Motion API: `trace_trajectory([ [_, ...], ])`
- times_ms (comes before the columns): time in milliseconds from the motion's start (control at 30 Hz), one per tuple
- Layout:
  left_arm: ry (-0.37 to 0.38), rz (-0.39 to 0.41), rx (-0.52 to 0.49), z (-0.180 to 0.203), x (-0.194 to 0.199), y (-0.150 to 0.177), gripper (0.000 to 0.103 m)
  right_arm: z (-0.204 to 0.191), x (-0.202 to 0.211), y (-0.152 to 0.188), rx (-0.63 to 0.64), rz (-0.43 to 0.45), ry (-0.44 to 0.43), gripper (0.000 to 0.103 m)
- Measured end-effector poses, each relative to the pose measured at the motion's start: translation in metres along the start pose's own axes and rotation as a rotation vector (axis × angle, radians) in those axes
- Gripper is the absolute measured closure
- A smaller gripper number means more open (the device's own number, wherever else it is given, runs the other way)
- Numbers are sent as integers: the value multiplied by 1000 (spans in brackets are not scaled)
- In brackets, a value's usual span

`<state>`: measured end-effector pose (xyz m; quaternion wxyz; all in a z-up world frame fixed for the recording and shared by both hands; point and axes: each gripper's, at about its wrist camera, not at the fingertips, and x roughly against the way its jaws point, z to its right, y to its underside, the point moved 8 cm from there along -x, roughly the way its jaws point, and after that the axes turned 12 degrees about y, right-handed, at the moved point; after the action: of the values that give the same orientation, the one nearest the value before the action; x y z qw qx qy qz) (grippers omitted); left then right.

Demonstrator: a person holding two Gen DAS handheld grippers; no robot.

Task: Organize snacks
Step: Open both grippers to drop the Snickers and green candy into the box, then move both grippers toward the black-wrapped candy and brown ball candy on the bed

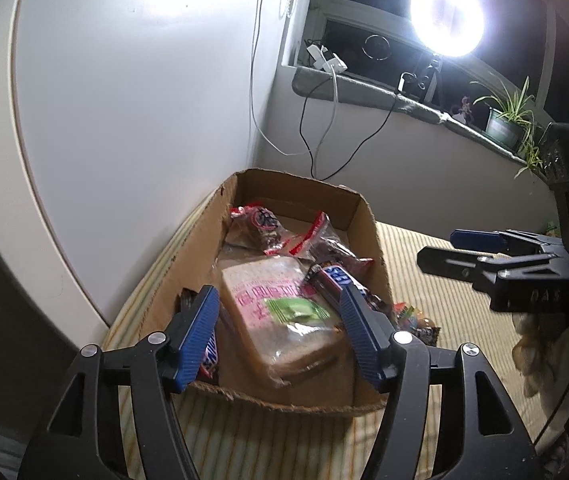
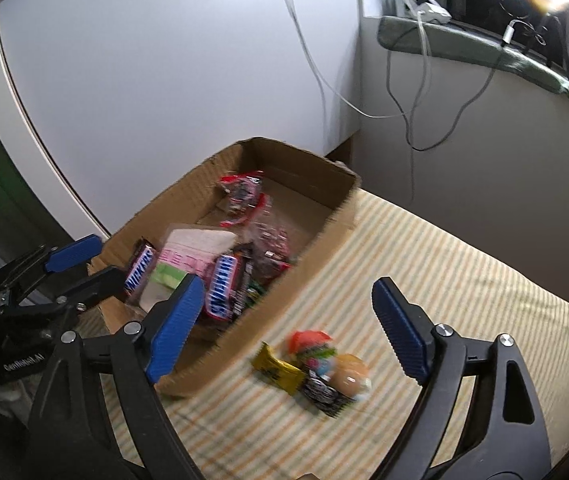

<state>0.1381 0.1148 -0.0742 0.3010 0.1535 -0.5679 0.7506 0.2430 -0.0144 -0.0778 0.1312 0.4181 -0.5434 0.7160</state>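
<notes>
Corrugated cardboard box (image 1: 368, 232) of crinkly wrapped snacks (image 2: 220, 288) sits on striped woven cloth (image 2: 424, 272), white wall and windowsill beyond the box. Left gripper (image 1: 280, 332) and right gripper (image 2: 288, 320) gape, both empty.

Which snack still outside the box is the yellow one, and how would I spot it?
Find the cardboard box on the striped cloth. By its near corner sits a small cluster of snacks; the yellow wrapper is on the cluster's left, nearest the box. It is flat and plain yellow, unlike the round orange snack and black-and-white packet beside it.

Striped bed (image 2: 444, 280), perhaps; box (image 2: 316, 248), snacks (image 2: 316, 368).
</notes>
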Motion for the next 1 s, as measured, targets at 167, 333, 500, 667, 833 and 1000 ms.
trace_trajectory([
  [167, 10, 1, 6, 10, 6, 8, 40, 29, 0, 12, -23, -17, 9, 15],
  [333, 18, -3, -9, 25, 12, 19, 40, 47, -4, 27, -22, -47, 15, 15],
  [500, 33, -7, -10, 40, 17, 29, 40, 50, -10, 37, -15, -85, -21, 15],
  [667, 43, -15, -1, 45, 22, 37, 40, 34, -21, 36, 38, -120, -78, 39],
  [833, 44, -11, 16, 44, 29, 42, 40, 12, -47, 39, 114, -191, -115, 56],
  [1000, 38, -8, 29, 40, 34, 44, 40, 0, -72, 42, 150, -227, -105, 66],
])
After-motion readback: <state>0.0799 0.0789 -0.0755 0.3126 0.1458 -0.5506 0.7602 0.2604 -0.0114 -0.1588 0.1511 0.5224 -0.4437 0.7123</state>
